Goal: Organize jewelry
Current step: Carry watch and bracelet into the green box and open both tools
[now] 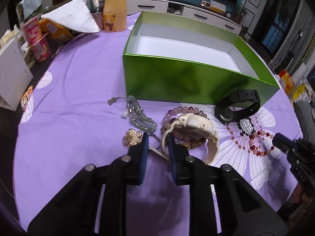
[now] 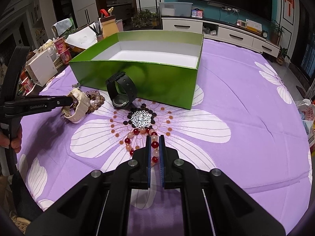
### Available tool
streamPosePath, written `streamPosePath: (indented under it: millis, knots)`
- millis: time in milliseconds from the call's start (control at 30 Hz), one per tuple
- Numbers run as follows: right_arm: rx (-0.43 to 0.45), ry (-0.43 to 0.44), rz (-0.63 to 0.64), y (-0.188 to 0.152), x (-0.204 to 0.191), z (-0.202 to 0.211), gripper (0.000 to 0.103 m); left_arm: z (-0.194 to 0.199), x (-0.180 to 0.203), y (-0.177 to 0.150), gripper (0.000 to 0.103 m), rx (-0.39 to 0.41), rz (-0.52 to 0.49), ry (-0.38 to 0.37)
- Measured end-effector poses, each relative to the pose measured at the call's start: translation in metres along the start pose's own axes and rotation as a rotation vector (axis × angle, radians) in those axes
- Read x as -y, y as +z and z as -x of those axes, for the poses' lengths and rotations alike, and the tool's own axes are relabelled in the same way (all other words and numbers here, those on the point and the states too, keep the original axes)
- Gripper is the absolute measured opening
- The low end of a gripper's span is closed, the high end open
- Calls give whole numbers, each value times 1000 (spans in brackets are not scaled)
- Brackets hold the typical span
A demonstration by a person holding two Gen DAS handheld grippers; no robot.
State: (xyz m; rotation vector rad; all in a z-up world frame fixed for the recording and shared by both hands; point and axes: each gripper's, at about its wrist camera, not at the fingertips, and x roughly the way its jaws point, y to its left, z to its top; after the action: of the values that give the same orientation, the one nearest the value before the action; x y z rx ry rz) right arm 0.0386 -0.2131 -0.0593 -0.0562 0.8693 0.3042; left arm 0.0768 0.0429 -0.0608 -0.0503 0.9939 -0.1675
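Tablecloth: I see a purple tablecloth (image 2: 246, 102) with big white flower prints under everything.
Box: the green box (image 1: 177, 78) sits open and white-lined at the far middle of the cloth; I see nothing in the part of its floor that shows.
Left gripper: my left gripper (image 1: 157, 137) has its fingers parted either side of the cream watch's strap, not pinching it; in the right wrist view its arm reads "GenRobot.AI".
Right gripper: my right gripper (image 2: 155, 140) is nearly closed, both pads against beads of the red bracelet, so I read it as gripping that strand.
Cream watch: the cream watch (image 1: 193, 129) lies on its side in front of the box, resting on the pink bead bracelet (image 1: 185, 111) and a brown bead strand (image 2: 96, 102).
Black watch: the black watch (image 2: 122, 92) stands on edge, touching the box's front wall.
Red bracelet: the red bracelet (image 2: 137, 132) of red and pale beads lies on the printed flower centre.
Green bracelet: the green bracelet (image 1: 140, 116) with a metal chain lies left of the cream watch.
Gold brooch: the gold brooch (image 1: 132, 137) sits just beside my left finger.
Bag: a kraft bag (image 1: 114, 13) with a bear drawing stands beyond the box; its small print is unreadable to me.
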Motion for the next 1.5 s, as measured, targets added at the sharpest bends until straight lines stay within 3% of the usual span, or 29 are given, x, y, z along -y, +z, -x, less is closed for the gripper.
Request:
streamPosePath:
  millis: [133, 300, 500, 933, 1233, 1500]
  knots:
    - [4, 1, -6, 1, 1, 1, 7, 1, 4, -2, 15, 4, -28, -8]
    - [29, -5, 1, 4, -1, 10, 7, 16, -5, -4, 13, 43, 51, -60]
    - [78, -15, 11, 12, -1, 27, 7, 45, -8, 1, 13, 114, 78, -83]
    - [238, -76, 77, 63, 1, 63, 7, 79, -11, 48, 13, 218, 84, -87]
    - [306, -49, 69, 109, 11, 63, 7, 58, 5, 97, 13, 214, 55, -92]
    - [262, -8, 77, 143, 8, 24, 7, 10, 20, 129, 13, 156, 38, -74]
